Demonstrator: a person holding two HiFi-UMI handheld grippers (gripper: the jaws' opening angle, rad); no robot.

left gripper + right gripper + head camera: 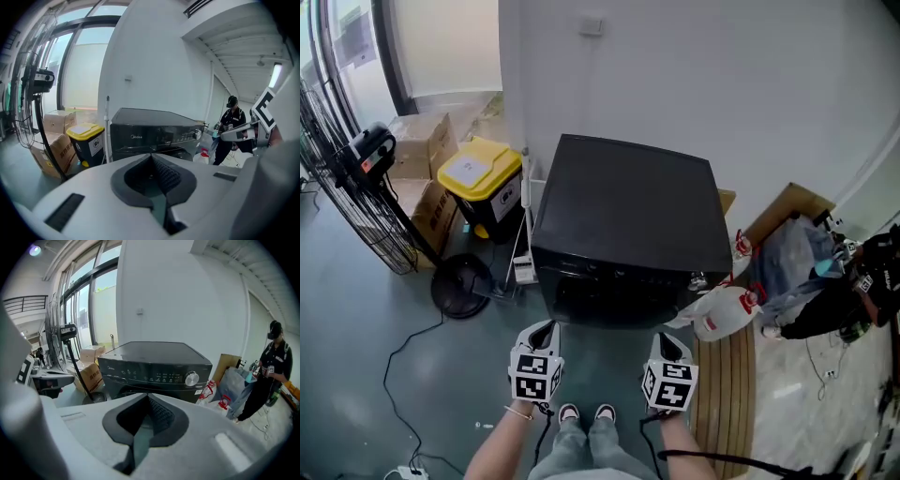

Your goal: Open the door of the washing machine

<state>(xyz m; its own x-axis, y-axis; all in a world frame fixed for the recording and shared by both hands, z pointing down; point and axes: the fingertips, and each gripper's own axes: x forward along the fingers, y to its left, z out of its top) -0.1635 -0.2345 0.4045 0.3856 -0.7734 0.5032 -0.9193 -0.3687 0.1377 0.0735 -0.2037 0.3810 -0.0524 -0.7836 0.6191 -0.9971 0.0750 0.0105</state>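
Grey-green floor [356,337] runs up to a white wall [722,84], and against that wall stands the black washing machine [623,225], between a yellow-lidded bin [478,183] on its left and a white detergent jug [724,314] on its right. The machine sits upright with its back to the wall. Its front faces the person, its top front edge runs left to right across the head view, and the dial [191,378] is at the right end of the panel. From above it reads as a squat box with no marked long axis. The door [609,302] lies below the panel, steeply foreshortened, and looks closed. The left hand-held gripper [546,326] and the right hand-held gripper [664,337] hang side by side just short of the front, both with jaws pressed together on nothing. This looks like the approach. The next move calls for dropping one gripper to door level, finding the handle or recess, which no view shows plainly, and parting the jaws to catch it.
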